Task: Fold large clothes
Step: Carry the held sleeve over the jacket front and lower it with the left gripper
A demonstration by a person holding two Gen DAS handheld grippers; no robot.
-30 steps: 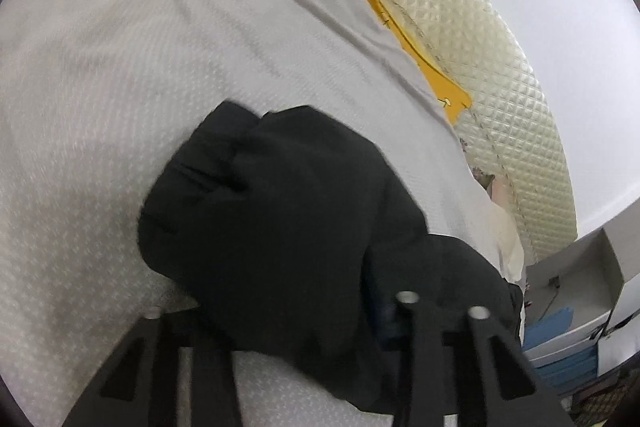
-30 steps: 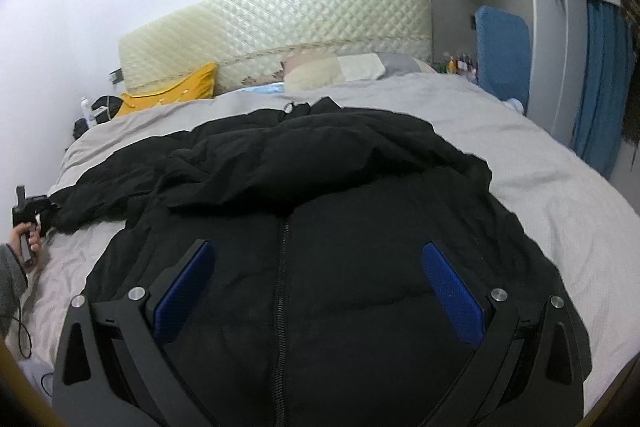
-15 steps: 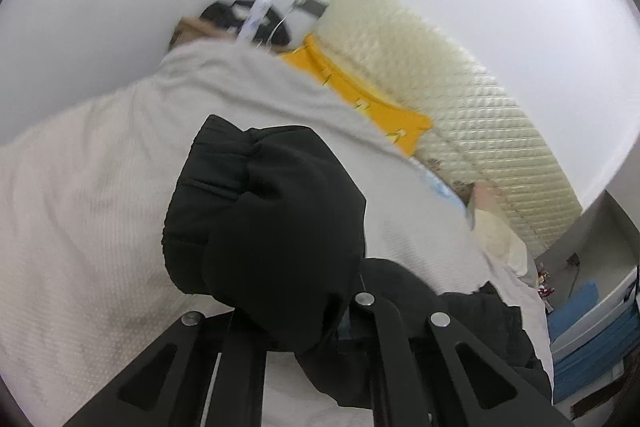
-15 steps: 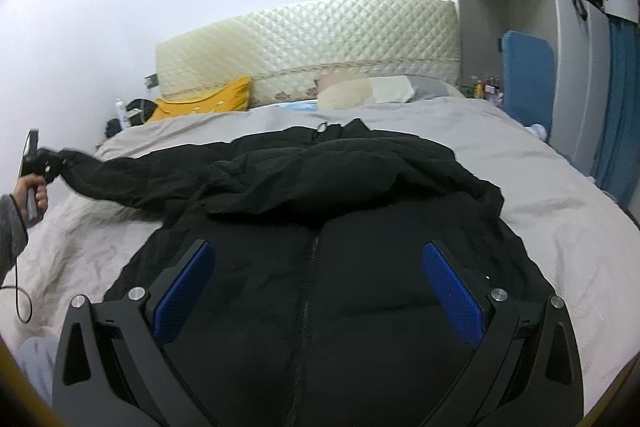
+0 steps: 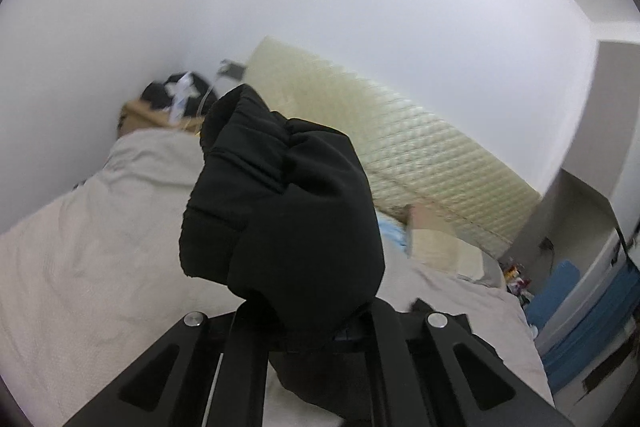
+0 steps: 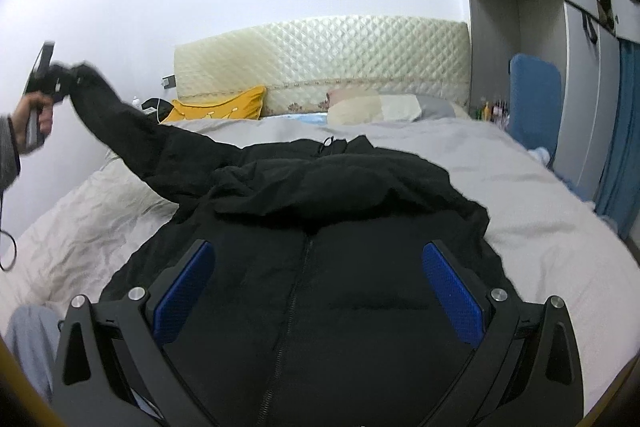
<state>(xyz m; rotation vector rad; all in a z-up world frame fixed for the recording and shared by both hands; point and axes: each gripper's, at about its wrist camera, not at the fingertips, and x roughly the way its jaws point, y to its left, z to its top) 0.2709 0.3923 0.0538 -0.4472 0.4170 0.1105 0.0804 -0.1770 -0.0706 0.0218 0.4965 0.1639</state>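
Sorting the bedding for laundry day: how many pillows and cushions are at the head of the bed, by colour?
Yellow cushion: 1
Beige and grey pillow: 1
Total: 2

Left tool (image 5: 308,323): fingertips hidden behind the bunched black jacket sleeve (image 5: 280,215). Jacket hem cut off by the lower frame edge. Small items (image 6: 494,109) beside the bed's far right corner too small to identify.

Black jacket (image 6: 320,227) on bed (image 6: 540,211); left hand-held gripper (image 6: 56,83) apparently pinches its raised sleeve (image 6: 120,127).
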